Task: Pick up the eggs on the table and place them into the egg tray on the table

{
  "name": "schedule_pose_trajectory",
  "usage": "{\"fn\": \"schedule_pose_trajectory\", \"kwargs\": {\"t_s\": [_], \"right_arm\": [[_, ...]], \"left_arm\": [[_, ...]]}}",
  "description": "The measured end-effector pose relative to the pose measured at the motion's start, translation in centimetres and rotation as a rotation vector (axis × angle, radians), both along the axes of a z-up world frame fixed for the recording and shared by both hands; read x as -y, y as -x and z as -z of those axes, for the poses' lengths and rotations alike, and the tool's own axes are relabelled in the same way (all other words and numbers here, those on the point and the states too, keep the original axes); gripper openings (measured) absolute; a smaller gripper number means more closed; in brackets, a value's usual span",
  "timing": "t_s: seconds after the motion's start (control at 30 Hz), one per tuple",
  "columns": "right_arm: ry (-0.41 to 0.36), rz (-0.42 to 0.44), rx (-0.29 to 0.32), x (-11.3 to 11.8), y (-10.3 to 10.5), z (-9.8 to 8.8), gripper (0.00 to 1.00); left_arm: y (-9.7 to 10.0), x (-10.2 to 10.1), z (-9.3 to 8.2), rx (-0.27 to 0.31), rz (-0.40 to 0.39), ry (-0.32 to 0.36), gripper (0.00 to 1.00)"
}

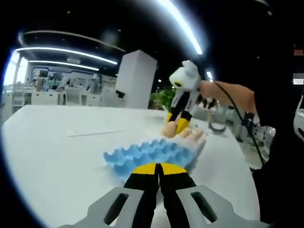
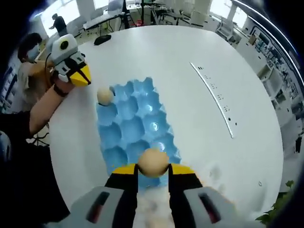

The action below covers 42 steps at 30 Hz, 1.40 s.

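Observation:
The blue egg tray lies on the white table, its cells bare except for one egg at its far left corner. My right gripper is shut on a tan egg above the tray's near end. In the left gripper view that right gripper hangs over the far end of the tray with the held egg, and a few loose eggs lie on the table just beyond. My left gripper is shut with nothing in it, held near the tray's other end.
The round white table has a thin ruler-like strip lying to the right of the tray. A person's arm reaches in from the left. A white pillar and desks stand beyond the table.

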State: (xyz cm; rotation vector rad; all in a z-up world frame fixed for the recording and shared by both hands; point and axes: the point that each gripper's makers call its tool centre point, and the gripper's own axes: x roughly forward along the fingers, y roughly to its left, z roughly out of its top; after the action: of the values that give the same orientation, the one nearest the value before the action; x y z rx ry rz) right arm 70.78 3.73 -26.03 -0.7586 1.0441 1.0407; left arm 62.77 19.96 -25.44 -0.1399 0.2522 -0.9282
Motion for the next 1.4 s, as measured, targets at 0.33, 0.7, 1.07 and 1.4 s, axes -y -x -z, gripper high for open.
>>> {"fn": "schedule_pose_trajectory", "kwargs": {"t_s": [0.33, 0.7, 1.07, 1.4], "right_arm": [[-0.012, -0.058, -0.007, -3.7, 1.0, -0.3, 0.25], [-0.021, -0.078, -0.01, -6.3, 1.6, -0.6, 0.25], [-0.025, -0.12, -0.009, -9.2, 3.7, -0.2, 0.25], [-0.021, -0.144, -0.006, -11.8, 4.1, 0.3, 0.25]], "left_arm": [[0.4, 0.5, -0.1, 0.006, 0.014, 0.001, 0.0], [0.7, 0.7, -0.3, 0.002, 0.012, 0.015, 0.0], [0.3, 0.0, -0.4, 0.005, 0.024, 0.027, 0.0], [-0.5, -0.5, 0.6, -0.007, -0.014, -0.018, 0.0]]}}
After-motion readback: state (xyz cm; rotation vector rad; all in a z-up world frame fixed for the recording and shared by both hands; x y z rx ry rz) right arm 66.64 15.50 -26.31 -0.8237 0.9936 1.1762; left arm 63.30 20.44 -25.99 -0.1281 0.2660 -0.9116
